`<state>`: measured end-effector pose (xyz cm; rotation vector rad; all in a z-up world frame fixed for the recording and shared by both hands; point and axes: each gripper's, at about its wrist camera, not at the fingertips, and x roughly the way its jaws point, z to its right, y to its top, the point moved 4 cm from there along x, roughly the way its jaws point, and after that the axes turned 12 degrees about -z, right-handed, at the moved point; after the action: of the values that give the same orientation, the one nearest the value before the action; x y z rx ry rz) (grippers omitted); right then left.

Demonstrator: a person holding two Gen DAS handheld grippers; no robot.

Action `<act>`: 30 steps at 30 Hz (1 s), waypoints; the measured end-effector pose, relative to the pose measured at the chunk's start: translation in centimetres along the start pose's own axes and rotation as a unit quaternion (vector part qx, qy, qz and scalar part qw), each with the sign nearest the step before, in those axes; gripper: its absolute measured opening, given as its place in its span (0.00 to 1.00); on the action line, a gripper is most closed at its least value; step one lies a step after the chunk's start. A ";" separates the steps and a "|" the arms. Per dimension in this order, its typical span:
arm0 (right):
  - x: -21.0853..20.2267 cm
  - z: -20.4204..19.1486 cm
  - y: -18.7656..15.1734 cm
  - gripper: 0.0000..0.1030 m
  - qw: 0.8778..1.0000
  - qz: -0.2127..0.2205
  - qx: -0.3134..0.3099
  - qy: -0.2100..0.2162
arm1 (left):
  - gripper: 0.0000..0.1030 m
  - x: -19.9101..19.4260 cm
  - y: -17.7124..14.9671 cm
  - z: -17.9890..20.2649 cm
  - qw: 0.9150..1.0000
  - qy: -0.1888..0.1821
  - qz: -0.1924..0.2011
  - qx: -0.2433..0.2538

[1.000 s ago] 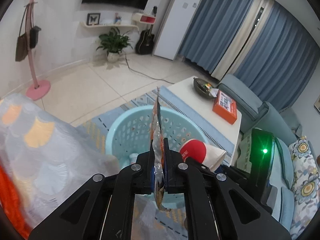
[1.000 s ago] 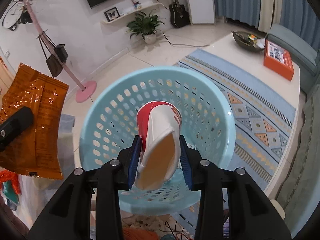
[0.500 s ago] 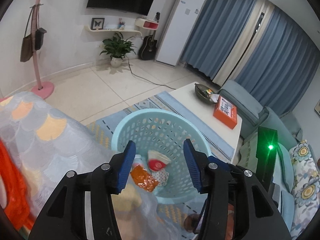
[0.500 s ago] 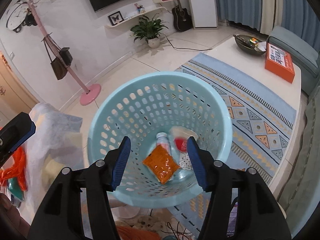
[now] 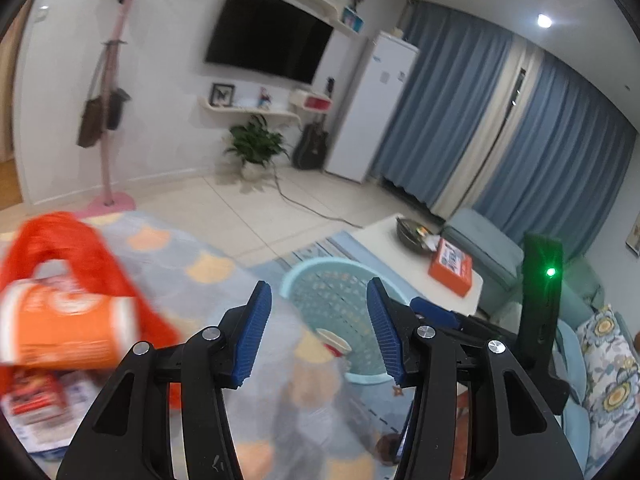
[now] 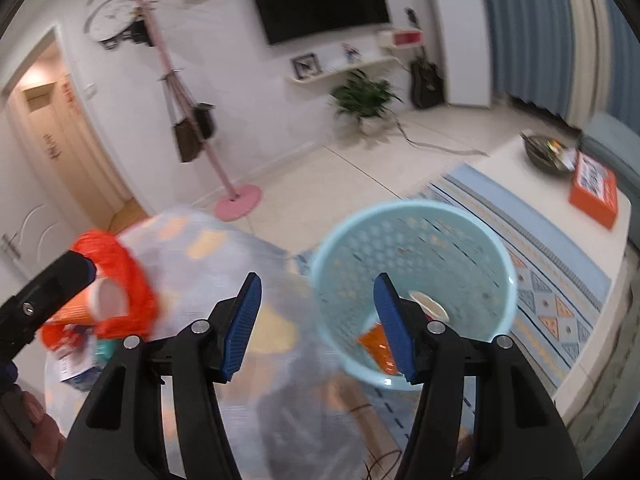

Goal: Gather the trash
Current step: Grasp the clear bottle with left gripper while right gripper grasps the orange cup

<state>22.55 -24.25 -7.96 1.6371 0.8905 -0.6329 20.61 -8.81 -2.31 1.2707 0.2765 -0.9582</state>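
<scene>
A light blue perforated basket [image 6: 412, 236] stands on the floor beside the table; it also shows in the left wrist view [image 5: 320, 280]. Inside lie an orange wrapper [image 6: 376, 346] and a red and white paper cup [image 5: 334, 342]. My left gripper [image 5: 318, 332] is open and empty, back over the table. My right gripper [image 6: 316, 328] is open and empty, above the table edge left of the basket. On the table lie an orange cup [image 5: 60, 328], an orange plastic bag [image 5: 80, 256] and small packets [image 5: 36, 400], blurred.
The table has a pale cloth with orange shapes [image 6: 224, 248]. A white coffee table [image 6: 520, 168] holds an orange box [image 6: 594, 188] and a dark bowl [image 6: 544, 152]. A patterned rug [image 6: 560, 280], a pink coat stand [image 6: 236, 200] and a sofa [image 5: 480, 248] are around.
Both grippers opened and dropped the orange wrapper and the red and white cup into the basket. Both then swung left and back, over the table with the orange trash.
</scene>
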 end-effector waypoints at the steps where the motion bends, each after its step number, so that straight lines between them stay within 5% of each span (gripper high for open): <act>1: -0.4 -1.2 0.0 0.53 1.000 0.004 -0.011 0.006 | 0.47 -1.4 -0.2 -0.8 1.000 0.006 0.009 -0.005; 10: -2.8 -13.5 -0.1 0.53 0.987 0.033 -0.124 0.093 | 0.65 -11.1 -2.5 -9.2 0.990 0.107 0.055 -0.079; 16: -1.3 -20.1 0.1 0.53 0.971 0.020 -0.189 0.143 | 0.77 -15.4 -4.2 -18.2 0.960 0.221 0.051 -0.163; 24: 3.9 -24.5 0.7 0.53 0.961 -0.039 -0.227 0.154 | 0.78 -14.9 -6.3 -29.7 0.915 0.255 0.003 -0.314; 30: 6.9 -24.5 0.7 0.57 0.954 -0.088 -0.229 0.174 | 0.78 -11.9 -6.6 -33.1 0.892 0.281 -0.047 -0.352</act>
<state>25.88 0.95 -7.03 1.2703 1.3405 -0.2261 19.11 26.17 -9.69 0.8237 1.0488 -0.4604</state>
